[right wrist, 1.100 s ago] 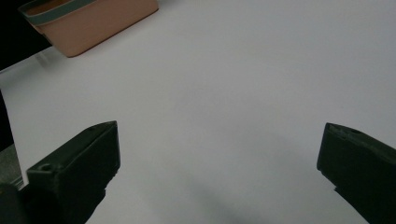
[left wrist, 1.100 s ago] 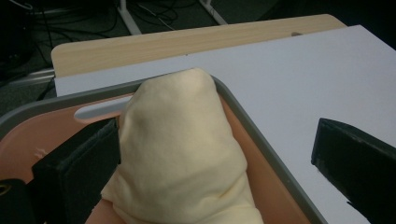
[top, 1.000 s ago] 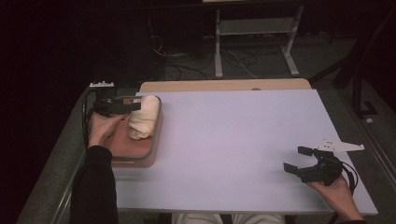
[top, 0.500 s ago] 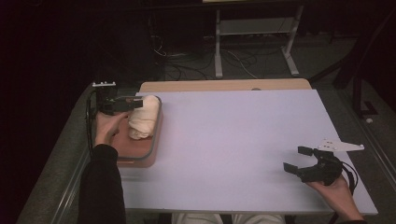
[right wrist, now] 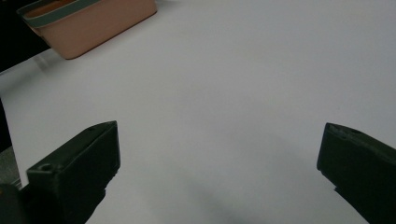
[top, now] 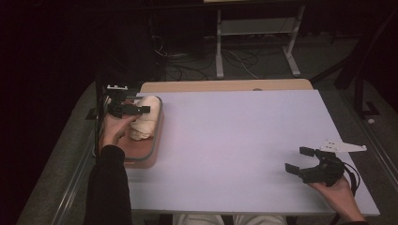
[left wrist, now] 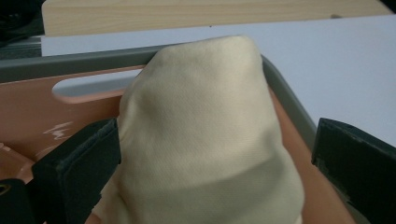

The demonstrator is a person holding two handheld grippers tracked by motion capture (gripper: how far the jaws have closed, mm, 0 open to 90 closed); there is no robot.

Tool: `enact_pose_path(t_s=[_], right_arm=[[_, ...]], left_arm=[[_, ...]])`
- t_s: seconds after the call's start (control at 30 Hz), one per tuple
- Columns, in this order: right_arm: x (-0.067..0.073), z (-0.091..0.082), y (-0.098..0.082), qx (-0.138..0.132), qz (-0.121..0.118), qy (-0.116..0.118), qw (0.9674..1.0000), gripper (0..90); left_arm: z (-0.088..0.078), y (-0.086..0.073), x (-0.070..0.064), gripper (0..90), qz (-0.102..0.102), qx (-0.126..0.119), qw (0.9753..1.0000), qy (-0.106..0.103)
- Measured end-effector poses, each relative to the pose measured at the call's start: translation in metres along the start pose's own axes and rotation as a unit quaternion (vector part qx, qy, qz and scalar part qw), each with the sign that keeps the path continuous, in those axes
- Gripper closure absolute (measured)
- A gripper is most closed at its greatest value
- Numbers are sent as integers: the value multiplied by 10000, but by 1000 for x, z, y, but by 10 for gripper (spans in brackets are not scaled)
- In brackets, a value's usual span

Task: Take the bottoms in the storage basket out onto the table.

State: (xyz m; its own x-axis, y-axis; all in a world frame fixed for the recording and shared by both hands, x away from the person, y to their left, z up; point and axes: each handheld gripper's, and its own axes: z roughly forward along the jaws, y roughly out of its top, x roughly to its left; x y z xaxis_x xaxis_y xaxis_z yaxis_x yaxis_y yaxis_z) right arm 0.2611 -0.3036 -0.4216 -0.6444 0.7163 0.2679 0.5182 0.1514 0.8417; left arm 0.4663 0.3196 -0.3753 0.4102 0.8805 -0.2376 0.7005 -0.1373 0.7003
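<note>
**Fingers spread wide around the cream cloth in the tray**

Fingers (left wrist: 77, 168) of the left gripper (top: 126, 109) stand well apart, and the left gripper view shows it plainly: one black pad low on each side, with the cream cloth (left wrist: 205, 140) bulging up between them. One pad sits right against the cloth's flank, the other stands clear of it. No clamp on it, the gap is wide.

Biggest thing first: the desk (top: 234, 140), a pale sheet stretching away from both sets of fingers. Beneath the left fingers sits the pink tray (top: 152, 145) with its grey rim, at the desk's edge. In the left gripper view a handle slot cuts through the tray wall just beyond the cloth. The cloth (top: 143, 123) lies bundled inside the tray, directly under and ahead of the left fingers, its rounded end up against the far rim.

Over to the right gripper (top: 302, 161): held low in the hand (top: 335, 197) near the front corner, fingers (right wrist: 79, 172) apart too, bare desk between them. From its own view the tray (right wrist: 93, 23) sits far ahead, well apart from these fingers.
</note>
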Motion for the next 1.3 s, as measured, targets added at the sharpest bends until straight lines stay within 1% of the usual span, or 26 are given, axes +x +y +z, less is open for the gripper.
enact_pose_path(t_s=[0.1, 0.13, 0.2, 0.23, 0.3, 0.33, 0.47, 0.63, 0.77, 0.83, 0.97, 1.03, 1.13, 1.3], right_arm=[[0, 0, 0, 18, 2, -5, 10000, 0], [0, 0, 0, 19, 3, -2, 10000, 0], [0, 0, 0, 18, 3, -4, 10000, 0], [0, 0, 0, 15, 7, -4, 10000, 0], [0, 0, 0, 11, 15, -9, 10000, 0], [0, 0, 0, 16, 23, -14, 10000, 0], [0, 0, 0, 11, 20, -14, 10000, 0], [0, 0, 0, 17, 30, -12, 10000, 0], [0, 0, 0, 12, 30, -13, 10000, 0], [0, 0, 0, 17, 29, -7, 10000, 0], [0, 1, 0, 37, 27, -3, 10000, 0], [0, 1, 0, 32, 20, 2, 10000, 0], [0, 1, 0, 41, 26, 3, 10000, 0], [0, 1, 0, 34, 23, 6, 10000, 0]], left_arm=[[4, -1, 0, 0, 19, 116, 9999, 32], [6, -2, 0, 0, 35, 192, 9998, 47], [9, -3, -2, 0, 172, 283, 9994, 138], [10, -4, -2, 0, 189, 295, 9993, 141], [11, -5, -1, 0, 125, 266, 9995, 95], [12, -6, 0, 0, 85, 299, 9995, 76], [14, -7, 1, 0, 66, 356, 9993, 17], [18, -8, 1, 0, 55, 490, 9988, -10], [21, -10, 3, 0, -46, 601, 9981, -95], [22, -11, 3, 0, -22, 606, 9981, -97], [22, -11, 3, 0, -53, 620, 9980, -95], [24, -12, 4, 0, -84, 656, 9978, -98], [26, -13, 3, 0, -199, 643, 9977, -63], [24, -12, 6, 74, -265, 636, 9976, -76]])
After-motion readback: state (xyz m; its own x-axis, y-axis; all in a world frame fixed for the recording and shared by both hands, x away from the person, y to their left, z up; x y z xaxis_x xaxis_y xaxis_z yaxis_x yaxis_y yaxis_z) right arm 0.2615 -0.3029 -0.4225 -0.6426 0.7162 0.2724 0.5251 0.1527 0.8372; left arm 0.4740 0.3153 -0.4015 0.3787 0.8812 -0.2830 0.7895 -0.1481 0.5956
